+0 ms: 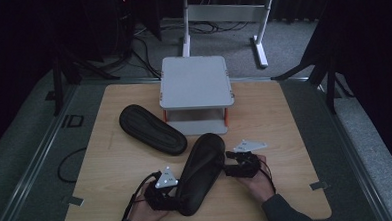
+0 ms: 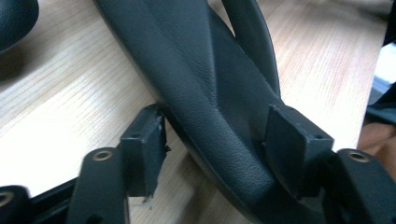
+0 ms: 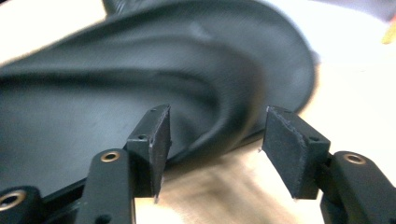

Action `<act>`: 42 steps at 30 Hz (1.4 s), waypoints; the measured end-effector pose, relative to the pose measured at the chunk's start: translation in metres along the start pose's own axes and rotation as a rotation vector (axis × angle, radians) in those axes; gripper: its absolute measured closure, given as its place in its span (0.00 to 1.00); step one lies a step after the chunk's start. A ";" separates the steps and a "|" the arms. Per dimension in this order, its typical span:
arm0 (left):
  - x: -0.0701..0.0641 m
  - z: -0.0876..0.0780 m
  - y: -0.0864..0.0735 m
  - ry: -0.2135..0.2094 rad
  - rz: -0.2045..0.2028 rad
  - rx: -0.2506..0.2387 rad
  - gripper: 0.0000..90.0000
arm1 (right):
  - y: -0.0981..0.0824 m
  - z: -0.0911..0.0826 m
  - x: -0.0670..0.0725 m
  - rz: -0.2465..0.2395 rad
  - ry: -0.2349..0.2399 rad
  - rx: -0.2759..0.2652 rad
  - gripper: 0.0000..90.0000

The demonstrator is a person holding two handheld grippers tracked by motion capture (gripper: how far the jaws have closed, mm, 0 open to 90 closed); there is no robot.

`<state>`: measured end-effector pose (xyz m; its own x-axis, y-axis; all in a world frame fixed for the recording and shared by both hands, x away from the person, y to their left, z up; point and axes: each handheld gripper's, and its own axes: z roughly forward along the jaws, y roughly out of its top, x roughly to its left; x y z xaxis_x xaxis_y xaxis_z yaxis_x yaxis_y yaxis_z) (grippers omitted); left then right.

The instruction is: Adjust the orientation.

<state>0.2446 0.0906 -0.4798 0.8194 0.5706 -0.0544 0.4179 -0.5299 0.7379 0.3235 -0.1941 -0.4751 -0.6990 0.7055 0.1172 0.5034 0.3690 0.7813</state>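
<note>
Two black slippers sit on the wooden surface (image 1: 116, 159) in the high view. One slipper (image 1: 202, 171) lies near the 6 o'clock edge, toe pointing to about 1 o'clock, with a tool on either side of it. The left tool (image 1: 174, 197) is at its heel end around 7 o'clock, the right tool (image 1: 231, 170) against its side at roughly 3 o'clock. The second slipper (image 1: 152, 128) lies further back toward 11 o'clock, well apart from both hands, and a grey two-tier stand (image 1: 195, 82) sits at 12 o'clock.

Left gripper view: the left tool (image 2: 219, 140) straddles the slipper's (image 2: 205, 93) edge. The right-hand jaw looks to be against the slipper while the left-hand one is just off the rim, so spread, not pinching.

Right gripper view: the right tool (image 3: 215, 144) has its jaws apart too, with the slipper's (image 3: 140, 79) curled edge just past the tips and bare wood between the pads. Nothing pinched there either.
</note>
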 end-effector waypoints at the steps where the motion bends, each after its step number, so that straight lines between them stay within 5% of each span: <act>1: -0.004 0.001 0.001 0.069 0.022 0.003 0.33 | 0.000 0.001 0.001 -0.005 -0.016 0.002 0.51; 2: -0.005 0.002 0.002 0.103 0.036 0.006 0.26 | 0.002 0.001 0.001 0.003 -0.009 -0.004 0.53; 6: -0.004 0.006 0.002 0.038 0.038 0.009 0.26 | 0.009 -0.001 -0.004 0.007 -0.012 -0.032 0.65; 21: 0.001 0.009 -0.001 -0.080 -0.019 0.012 0.26 | 0.020 0.007 -0.006 -0.025 -0.023 -0.034 0.67; 26: -0.002 0.009 0.001 -0.024 -0.002 0.000 0.21 | 0.022 0.008 -0.007 -0.026 -0.018 -0.038 0.66; 37: -0.004 0.011 0.001 -0.074 -0.008 0.009 0.24 | 0.032 0.015 -0.007 -0.035 -0.033 -0.039 0.73; 42: -0.004 0.011 0.000 -0.060 -0.009 0.020 0.25 | 0.031 0.012 -0.006 -0.018 -0.042 -0.022 0.56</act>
<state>0.2453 0.0815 -0.4868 0.8377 0.5367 -0.1015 0.4324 -0.5380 0.7236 0.3493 -0.1792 -0.4595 -0.6856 0.7239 0.0769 0.4792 0.3693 0.7962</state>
